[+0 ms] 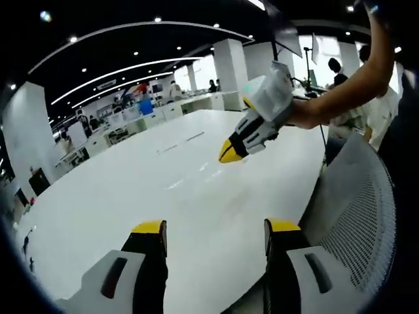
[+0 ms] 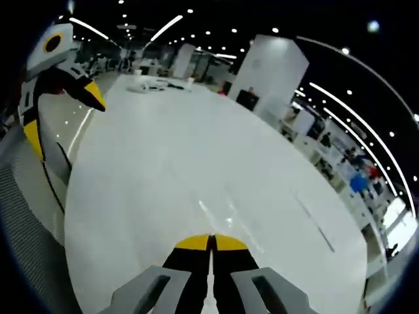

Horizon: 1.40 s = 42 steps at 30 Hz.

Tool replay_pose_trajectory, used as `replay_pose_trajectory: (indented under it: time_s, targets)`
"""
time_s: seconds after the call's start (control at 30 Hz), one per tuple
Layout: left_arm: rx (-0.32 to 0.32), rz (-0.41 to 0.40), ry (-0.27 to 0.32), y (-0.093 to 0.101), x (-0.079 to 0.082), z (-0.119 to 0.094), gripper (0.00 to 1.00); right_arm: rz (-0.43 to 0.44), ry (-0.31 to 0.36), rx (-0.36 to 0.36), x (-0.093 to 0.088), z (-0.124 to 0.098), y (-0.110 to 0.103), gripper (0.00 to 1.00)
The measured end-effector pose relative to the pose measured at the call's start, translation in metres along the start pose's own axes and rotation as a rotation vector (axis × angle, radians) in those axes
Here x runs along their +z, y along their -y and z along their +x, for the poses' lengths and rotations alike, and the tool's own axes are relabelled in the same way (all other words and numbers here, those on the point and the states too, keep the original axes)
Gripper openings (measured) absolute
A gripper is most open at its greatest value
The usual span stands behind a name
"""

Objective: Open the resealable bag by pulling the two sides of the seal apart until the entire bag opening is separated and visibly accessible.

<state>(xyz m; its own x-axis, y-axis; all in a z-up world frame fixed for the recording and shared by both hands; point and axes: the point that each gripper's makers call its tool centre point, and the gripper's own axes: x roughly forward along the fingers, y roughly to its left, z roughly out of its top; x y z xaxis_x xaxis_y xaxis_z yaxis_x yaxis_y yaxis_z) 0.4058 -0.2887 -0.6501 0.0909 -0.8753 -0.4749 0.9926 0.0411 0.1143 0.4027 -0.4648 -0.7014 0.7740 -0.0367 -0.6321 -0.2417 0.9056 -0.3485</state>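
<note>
Bag-task left gripper (image 1: 216, 227) agape, right gripper (image 2: 211, 242) closed

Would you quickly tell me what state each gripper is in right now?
Left gripper: open, jaws spread wide, nothing between them, above the white table.
Right gripper: shut, yellow tips together, holding nothing visible.

Open-plan office: large white table (image 1: 196, 183), rows of desks (image 1: 163, 111), white pillars (image 1: 230, 62), recessed ceiling spotlights (image 2: 190, 11), mesh chair (image 1: 357, 222).
</note>
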Motion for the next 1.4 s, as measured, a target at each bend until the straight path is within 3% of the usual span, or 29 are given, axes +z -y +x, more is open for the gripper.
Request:
replay_pose_trajectory:
  time_s: [0.3,0.43,0.73,0.93,1.07,1.4]
  targets:
    - [0.036,-0.035,-0.023,-0.007,-0.008,0.001,0.65,-0.023,-0.031,0.014,-0.007,0.015,0.002,0.0]
    - [0.044,0.014,-0.077,-0.005,-0.018,0.007,0.63,-0.048,-0.056,0.028,-0.012,0.02,-0.001,0.0]
    - [0.022,0.005,-0.071,-0.001,-0.016,0.01,0.64,0.031,-0.055,0.083,-0.014,0.02,-0.016,0.07]
    - [0.029,0.041,-0.096,-0.002,-0.018,0.012,0.65,0.058,-0.058,0.105,-0.02,0.019,-0.03,0.11]
    - [0.024,0.034,-0.081,-0.001,-0.013,0.013,0.65,0.06,-0.061,0.117,-0.023,0.015,-0.037,0.14]
    - [0.034,0.03,-0.065,-0.001,-0.005,0.013,0.69,0.233,-0.022,0.107,-0.036,-0.011,-0.035,0.32]
